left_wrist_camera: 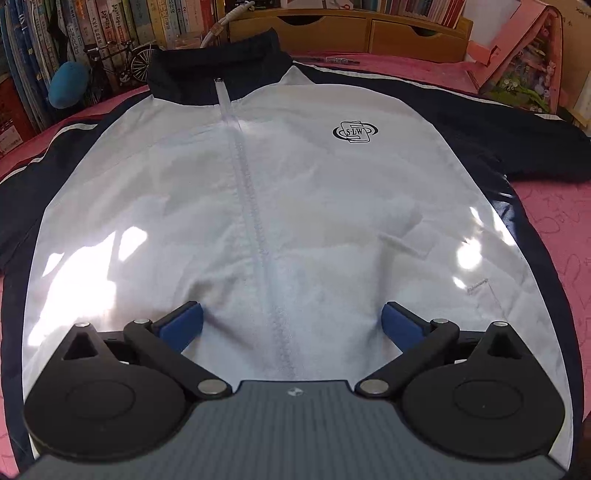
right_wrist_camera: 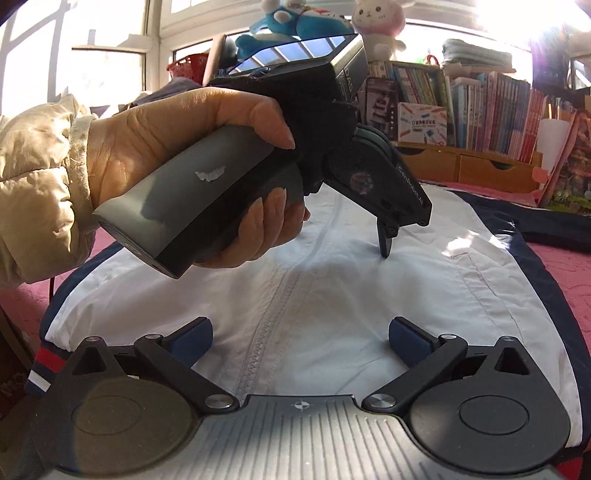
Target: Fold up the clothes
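Pink bedding [left_wrist_camera: 554, 229] covers the surface, with bookshelves [left_wrist_camera: 55, 44] and wooden drawers [left_wrist_camera: 369, 33] along the far edge and plush toys [right_wrist_camera: 373, 22] by a sunlit window. On it the jacket [left_wrist_camera: 258, 184] lies flat, front up and zipped, its dark sleeves spread to each side and its collar [left_wrist_camera: 218, 70] toward the shelves.

From its own camera the left gripper [left_wrist_camera: 291, 321] stands wide open with both pads down on the white cloth either side of the zip [left_wrist_camera: 255, 229], gripping nothing; from the right camera its finger [right_wrist_camera: 385, 243] presses a dent into the fabric, and a hand [right_wrist_camera: 192, 147] in a cream sleeve holds its handle. The right gripper [right_wrist_camera: 300, 336] is also spread fully, low over the hem end, astride the zip and holding nothing.

Risks, as I judge them: the cloth looks thin and slick, so closing the jaws could pinch only the top layer and leave the back behind, or drag the panel into ridges. The bulky zip may resist a clean crease. Glare from the window hides some seams.

Readable text: the chest logo [left_wrist_camera: 355, 132] says "S·L·W"; the left gripper's side reads "GenRobot.AI".
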Demonstrator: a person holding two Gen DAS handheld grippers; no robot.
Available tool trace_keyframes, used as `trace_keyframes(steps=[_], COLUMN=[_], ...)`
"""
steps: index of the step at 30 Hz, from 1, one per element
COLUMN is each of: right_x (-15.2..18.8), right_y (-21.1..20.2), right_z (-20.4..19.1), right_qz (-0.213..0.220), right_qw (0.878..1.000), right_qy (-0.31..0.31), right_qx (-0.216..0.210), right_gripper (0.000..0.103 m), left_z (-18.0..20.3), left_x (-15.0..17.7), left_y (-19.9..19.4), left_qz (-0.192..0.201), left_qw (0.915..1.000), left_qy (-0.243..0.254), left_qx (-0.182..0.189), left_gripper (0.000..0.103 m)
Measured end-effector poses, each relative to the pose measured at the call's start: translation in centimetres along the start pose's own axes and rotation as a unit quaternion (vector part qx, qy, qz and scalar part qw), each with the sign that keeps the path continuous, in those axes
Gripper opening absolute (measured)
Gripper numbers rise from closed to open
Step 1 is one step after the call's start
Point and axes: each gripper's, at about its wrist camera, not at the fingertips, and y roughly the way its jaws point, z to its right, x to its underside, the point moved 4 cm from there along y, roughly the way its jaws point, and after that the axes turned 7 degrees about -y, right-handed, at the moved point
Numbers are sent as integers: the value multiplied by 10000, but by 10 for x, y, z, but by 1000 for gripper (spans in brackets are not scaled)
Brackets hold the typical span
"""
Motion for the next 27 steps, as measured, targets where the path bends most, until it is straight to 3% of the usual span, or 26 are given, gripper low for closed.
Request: trace_keyframes(steps=[3, 4, 5, 7, 8, 9, 11, 12, 18, 23, 27], right_x=[-4, -6, -7, -8, -8, -7, -7, -7, -4, -3, -2], right_y=[-2, -3, -4, -3, -3, -3, -3, -3, -1, 0, 1], right_z=[-2, -2, -3, -3, -3, -3, -3, -3, -8, -8, -7], right_qz=[44, 59, 74, 72, 64, 62, 73, 79, 122, 154, 171], right_qw=[9999, 9998, 9997, 9997, 9996, 9996, 9995, 9995, 9996, 9995, 9996], right_qy=[129, 172, 215, 236, 236, 245, 250, 237, -12, -39, -47], right_qx=[-30, -40, -51, 77, 147, 158, 176, 186, 271, 256, 224], right_gripper=[96, 87, 71, 56, 53, 53, 52, 52, 53, 54, 55], left_z=[-4, -5, -8, -12, -14, -14, -11, -9, 3, -9, -11], left_x=[8, 10, 12, 14, 15, 16, 21, 23, 28, 6, -20], left_y=[-8, -11, -15, -22, -25, -28, -33, -35, -30, -17, 1], left_qz=[-57, -61, -30, 14, 34, 54, 89, 106, 255, 258, 334], left_qw=[9999, 9999, 9998, 9991, 9987, 9982, 9978, 9976, 9994, 9975, 9977], left_qy=[-68, -114, -187, -371, -457, -527, -557, -573, -188, -626, -592], left_qx=[68, 90, 106, 185, 239, 286, 345, 374, 172, 196, -11], left_gripper=[102, 98, 91, 82, 71, 66, 45, 43, 43, 43, 43])
